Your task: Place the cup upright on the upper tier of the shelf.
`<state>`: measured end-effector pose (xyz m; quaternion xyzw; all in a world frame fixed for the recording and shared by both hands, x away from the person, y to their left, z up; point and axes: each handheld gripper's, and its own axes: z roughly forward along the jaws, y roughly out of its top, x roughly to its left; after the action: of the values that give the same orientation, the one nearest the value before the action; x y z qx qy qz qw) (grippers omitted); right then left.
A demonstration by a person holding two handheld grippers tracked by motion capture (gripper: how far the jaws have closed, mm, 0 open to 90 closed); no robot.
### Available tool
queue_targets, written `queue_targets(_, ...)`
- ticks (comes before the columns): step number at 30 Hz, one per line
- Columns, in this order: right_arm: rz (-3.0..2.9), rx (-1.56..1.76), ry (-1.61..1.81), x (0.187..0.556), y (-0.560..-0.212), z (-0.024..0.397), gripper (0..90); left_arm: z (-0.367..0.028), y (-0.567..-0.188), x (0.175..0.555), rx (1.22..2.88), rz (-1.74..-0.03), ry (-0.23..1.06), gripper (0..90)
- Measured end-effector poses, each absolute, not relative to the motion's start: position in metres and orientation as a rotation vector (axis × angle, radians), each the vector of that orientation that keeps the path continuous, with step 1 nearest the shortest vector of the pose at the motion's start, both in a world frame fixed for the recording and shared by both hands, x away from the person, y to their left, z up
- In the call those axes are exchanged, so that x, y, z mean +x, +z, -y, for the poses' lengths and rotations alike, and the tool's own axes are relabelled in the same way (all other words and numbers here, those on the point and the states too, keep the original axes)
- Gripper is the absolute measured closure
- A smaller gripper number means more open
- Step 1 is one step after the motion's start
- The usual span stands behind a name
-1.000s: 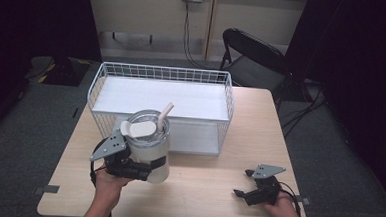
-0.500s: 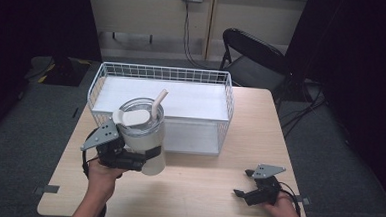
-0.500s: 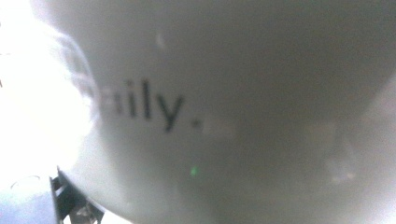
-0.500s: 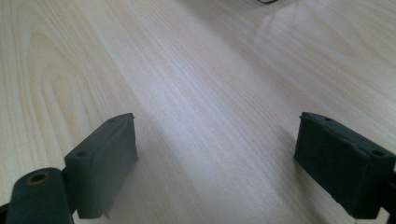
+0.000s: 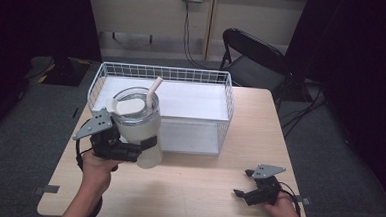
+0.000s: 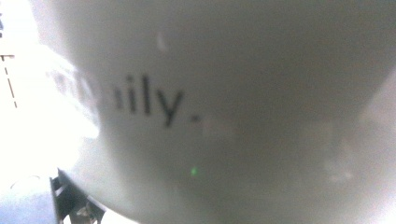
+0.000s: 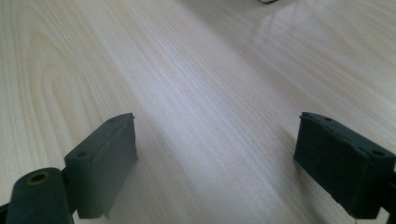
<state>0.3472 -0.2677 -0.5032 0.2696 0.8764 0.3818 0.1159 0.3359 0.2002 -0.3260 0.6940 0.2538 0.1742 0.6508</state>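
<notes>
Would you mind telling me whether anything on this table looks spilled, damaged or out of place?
Nothing stands out. The left gripper holds the white tumbler roughly upright, its lid on and its straw leaning only slightly. The wire basket sits square on the table, with no spill visible. The right gripper rests open on the wood.

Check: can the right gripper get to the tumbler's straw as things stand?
Probably yes. The right gripper rests open and empty on the table, with bare wood between it and the tumbler. The straw sticks up free above the left gripper.
</notes>
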Motion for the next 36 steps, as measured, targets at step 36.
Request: queue_targets(36,-2.566,0.791,1.119,0.347,-0.503,0.268,12.3,-0.217,-0.260,0.363,1.503,-0.602,0.419,8.6)
